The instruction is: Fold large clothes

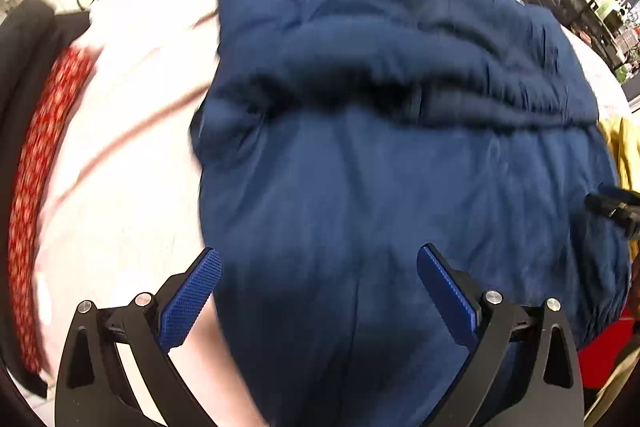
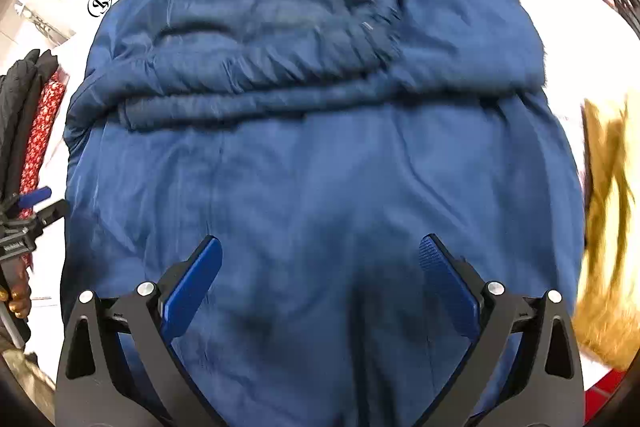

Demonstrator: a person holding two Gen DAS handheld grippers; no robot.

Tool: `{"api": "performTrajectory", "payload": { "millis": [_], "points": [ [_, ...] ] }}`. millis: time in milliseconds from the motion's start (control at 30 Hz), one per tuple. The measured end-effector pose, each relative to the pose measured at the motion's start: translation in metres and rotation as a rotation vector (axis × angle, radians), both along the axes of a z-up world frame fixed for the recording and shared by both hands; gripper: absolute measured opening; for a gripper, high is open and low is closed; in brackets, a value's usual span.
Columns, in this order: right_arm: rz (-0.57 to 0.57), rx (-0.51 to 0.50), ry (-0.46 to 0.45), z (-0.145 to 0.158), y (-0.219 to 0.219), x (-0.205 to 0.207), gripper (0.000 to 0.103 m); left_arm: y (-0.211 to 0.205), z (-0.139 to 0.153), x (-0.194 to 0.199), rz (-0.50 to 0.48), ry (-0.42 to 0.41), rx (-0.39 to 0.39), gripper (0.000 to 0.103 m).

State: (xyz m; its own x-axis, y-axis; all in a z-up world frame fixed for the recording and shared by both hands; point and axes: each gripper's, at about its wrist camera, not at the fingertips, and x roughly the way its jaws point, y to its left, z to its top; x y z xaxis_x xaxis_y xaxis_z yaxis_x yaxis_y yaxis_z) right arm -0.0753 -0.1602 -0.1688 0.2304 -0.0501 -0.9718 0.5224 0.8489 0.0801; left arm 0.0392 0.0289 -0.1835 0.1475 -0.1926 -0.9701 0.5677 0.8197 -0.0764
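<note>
**A:** Where's the garment right now?

**B:** The big blue jacket [image 1: 400, 155] lies spread across the pale striped bed [image 1: 132, 131], far half already doubled over toward me in a thick roll. My left hand-held gripper [image 1: 318, 261] hovers over the near left part, fingers spread wide, holding nothing.

**A:** And the other one?

**B:** My right hand-held gripper [image 2: 320, 247] is spread too, empty, above the near middle of the fabric.

**A:** So what makes this fold good?

**B:** I'd say pinch the near hem at both corners, level, and carry it up to meet that roll so the edges line up. The fabric looks slippery and puffy, so a deep bite would help.

**A:** Room to work?

**B:** On the left, bare bed beside the jacket's edge, then a red patterned cloth [image 1: 32, 195] and dark clothes at the rim. On the right, a yellow garment [image 2: 604, 227] sits close to the jacket's edge, so it's tighter there.
</note>
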Motion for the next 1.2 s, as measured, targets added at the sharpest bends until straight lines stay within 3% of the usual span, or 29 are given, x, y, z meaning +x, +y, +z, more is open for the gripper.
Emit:
{"api": "performTrajectory", "payload": {
  "millis": [100, 400, 500, 733, 1000, 1133, 1200],
  "points": [
    [0.003, -0.018, -0.013, 0.01, -0.001, -0.029, 0.097, 0.022, -0.001, -0.01, 0.032, 0.007, 0.004, 0.097],
    [-0.093, 0.03, -0.076, 0.036, -0.068, -0.115, 0.097, 0.095, -0.006, -0.035, 0.114, 0.046, 0.039, 0.097],
    [-0.131, 0.046, -0.079, 0.036, -0.08, -0.14, 0.097, 0.111, -0.013, -0.048, 0.122, 0.082, 0.05, 0.097],
    [-0.171, 0.119, -0.026, 0.015, -0.094, -0.193, 0.097, 0.116, -0.021, -0.084, 0.105, 0.159, -0.011, 0.097],
    [-0.075, 0.263, 0.014, -0.007, -0.064, -0.207, 0.079, 0.109, -0.044, -0.129, 0.129, 0.307, -0.098, 0.093],
    [-0.051, 0.342, 0.07, -0.032, -0.044, -0.205, 0.073, 0.113, -0.064, -0.127, 0.187, 0.349, -0.124, 0.093],
    [-0.061, 0.341, 0.093, -0.041, -0.041, -0.205, 0.064, 0.111, -0.07, -0.125, 0.205, 0.355, -0.136, 0.093]
  ]
}}
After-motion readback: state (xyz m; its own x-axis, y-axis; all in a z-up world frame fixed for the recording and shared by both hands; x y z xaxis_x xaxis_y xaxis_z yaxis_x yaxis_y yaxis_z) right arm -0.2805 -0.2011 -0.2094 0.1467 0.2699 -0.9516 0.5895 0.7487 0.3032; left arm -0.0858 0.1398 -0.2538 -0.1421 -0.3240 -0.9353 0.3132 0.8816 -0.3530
